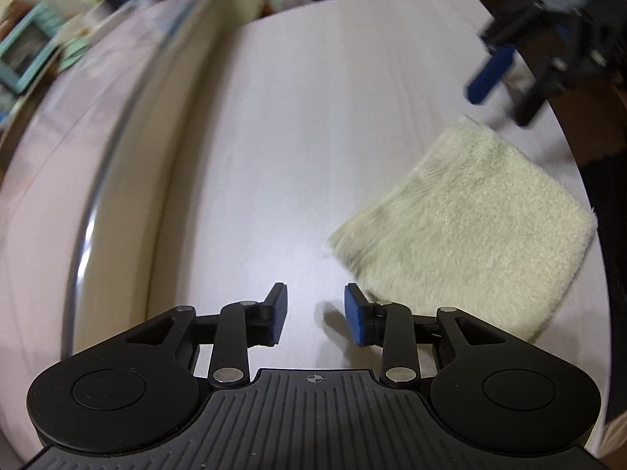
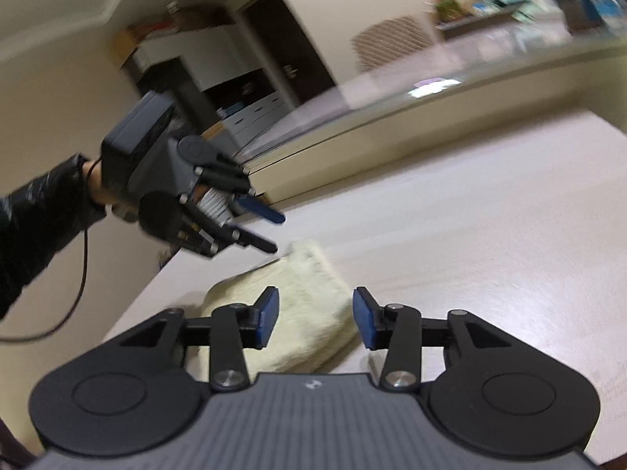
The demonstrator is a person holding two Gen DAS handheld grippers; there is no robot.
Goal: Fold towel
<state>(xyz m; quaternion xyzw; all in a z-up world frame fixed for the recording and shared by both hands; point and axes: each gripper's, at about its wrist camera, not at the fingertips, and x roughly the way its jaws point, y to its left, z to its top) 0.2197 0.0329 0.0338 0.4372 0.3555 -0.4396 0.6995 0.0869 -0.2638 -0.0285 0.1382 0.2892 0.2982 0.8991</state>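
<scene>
Folded towel (image 1: 466,231) lay right of the left gripper (image 1: 316,313).
Both grippers were released, empty; right gripper (image 2: 316,323) hung directly over it, nearer.

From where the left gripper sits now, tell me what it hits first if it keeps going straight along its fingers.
Most likely the bare white table. The left gripper is open with nothing between its pads, and the folded towel lies off to its right, just past the right fingertip. Depth is hard to judge through the blur.
</scene>
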